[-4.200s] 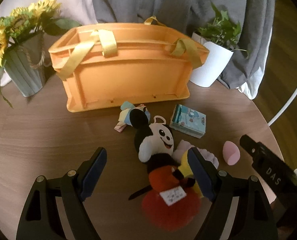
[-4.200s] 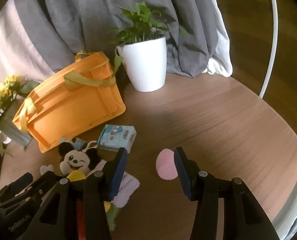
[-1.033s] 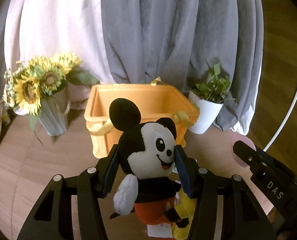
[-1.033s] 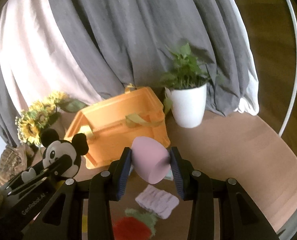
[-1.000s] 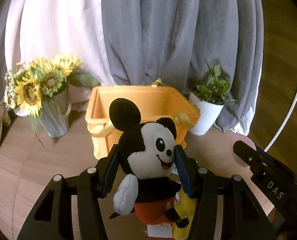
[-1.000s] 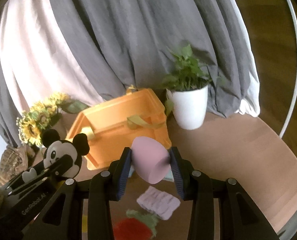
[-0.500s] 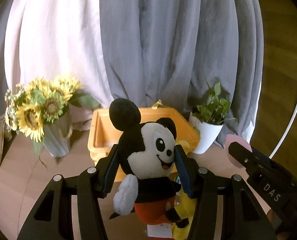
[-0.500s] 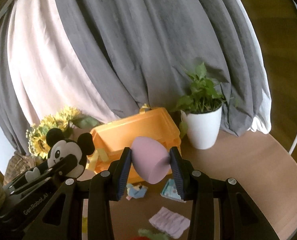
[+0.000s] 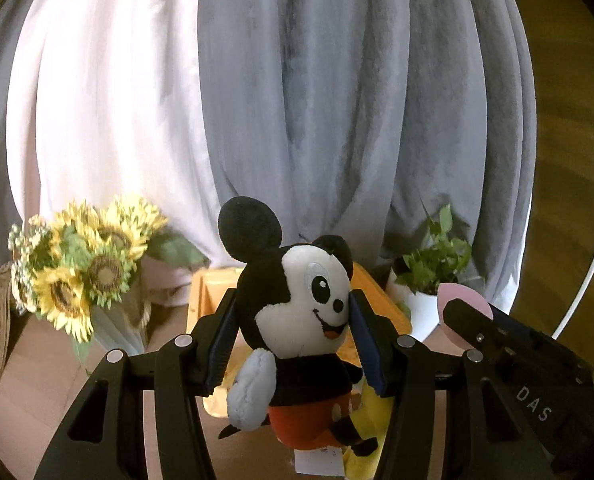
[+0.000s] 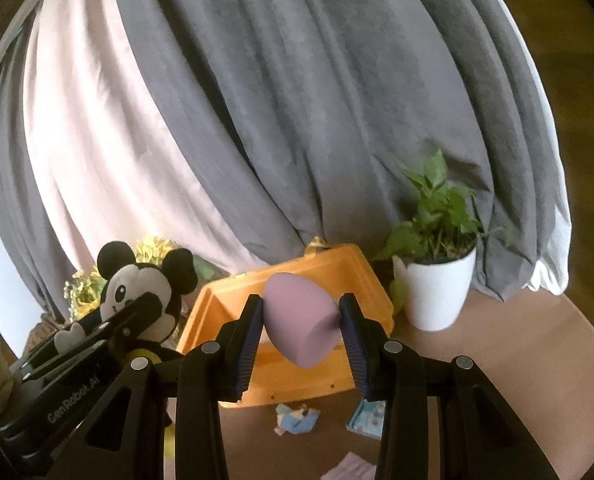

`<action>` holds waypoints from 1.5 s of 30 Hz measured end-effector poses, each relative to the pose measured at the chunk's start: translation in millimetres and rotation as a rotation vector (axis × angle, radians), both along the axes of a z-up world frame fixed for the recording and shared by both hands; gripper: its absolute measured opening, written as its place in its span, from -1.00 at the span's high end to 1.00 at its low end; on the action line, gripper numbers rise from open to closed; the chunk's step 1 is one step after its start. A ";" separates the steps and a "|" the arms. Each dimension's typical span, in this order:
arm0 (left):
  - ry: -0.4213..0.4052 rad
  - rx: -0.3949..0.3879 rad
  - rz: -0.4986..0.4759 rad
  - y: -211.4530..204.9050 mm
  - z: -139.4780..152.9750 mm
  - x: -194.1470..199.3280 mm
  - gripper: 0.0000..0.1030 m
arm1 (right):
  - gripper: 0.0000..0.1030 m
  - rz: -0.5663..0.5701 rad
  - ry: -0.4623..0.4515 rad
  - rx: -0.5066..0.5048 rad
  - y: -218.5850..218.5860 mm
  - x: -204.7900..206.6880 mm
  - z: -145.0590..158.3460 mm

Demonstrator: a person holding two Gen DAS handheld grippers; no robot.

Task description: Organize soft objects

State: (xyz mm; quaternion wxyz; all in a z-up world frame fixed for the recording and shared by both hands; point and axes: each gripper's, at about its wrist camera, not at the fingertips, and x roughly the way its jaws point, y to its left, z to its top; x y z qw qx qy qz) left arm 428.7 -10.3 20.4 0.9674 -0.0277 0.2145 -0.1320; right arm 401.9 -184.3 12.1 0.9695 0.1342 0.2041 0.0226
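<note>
Since a second ago both my grippers have risen, and the orange bin sits lower in each view.

Left wrist view: my left gripper (image 9: pixel 293 344) has its fingers (image 9: pixel 223 340) clamped narrow on the head of the mouse plush (image 9: pixel 297 320), which hangs upright at centre. The orange bin (image 9: pixel 205 292) peeks out behind it, with sunflowers (image 9: pixel 81 264) at 9 o'clock and a potted plant (image 9: pixel 429 276) at 3 o'clock. "DAS" reads on the other tool at 4 o'clock.

Right wrist view: my right gripper (image 10: pixel 301 328) squeezes the pink sponge (image 10: pixel 297 320) between its fingers (image 10: pixel 251 336), above the bin's near wall. Small soft items (image 10: pixel 297 420) lie on the desk (image 10: pixel 497 360) at 6 o'clock. "GenRobot.AI" shows at 8 o'clock.

I judge the plush's dangling body could snag the rim, and the rounded sponge could squirt free.
</note>
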 end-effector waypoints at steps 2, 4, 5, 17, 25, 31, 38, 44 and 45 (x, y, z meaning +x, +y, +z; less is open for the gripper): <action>-0.010 -0.001 0.001 0.7 2.3 5.3 -0.04 | 0.21 0.011 -0.002 -0.001 1.9 7.2 3.4; -0.012 -0.002 0.005 0.9 4.4 11.7 -0.04 | 0.21 0.017 -0.005 -0.001 3.1 12.8 5.7; -0.015 -0.006 0.005 1.4 5.2 14.6 -0.04 | 0.21 0.021 -0.007 -0.002 4.5 16.5 6.9; -0.023 -0.002 -0.007 -0.5 7.9 65.8 -0.04 | 0.21 0.037 0.001 -0.014 8.5 62.9 11.4; -0.003 0.002 -0.016 -4.0 -2.2 110.8 -0.04 | 0.21 0.041 0.023 -0.025 10.6 103.4 5.8; 0.022 0.023 -0.033 -9.0 -16.7 140.9 -0.04 | 0.21 0.042 0.054 -0.029 10.2 132.8 -7.7; 0.041 0.071 -0.068 -19.6 -39.8 171.5 -0.04 | 0.21 0.035 0.114 -0.036 7.2 163.6 -30.6; 0.123 0.094 -0.091 -25.7 -66.7 191.0 -0.04 | 0.21 0.015 0.173 -0.046 1.5 184.7 -53.1; 0.142 0.101 -0.086 -25.8 -72.0 194.0 -0.04 | 0.21 0.013 0.181 -0.048 1.6 187.0 -56.0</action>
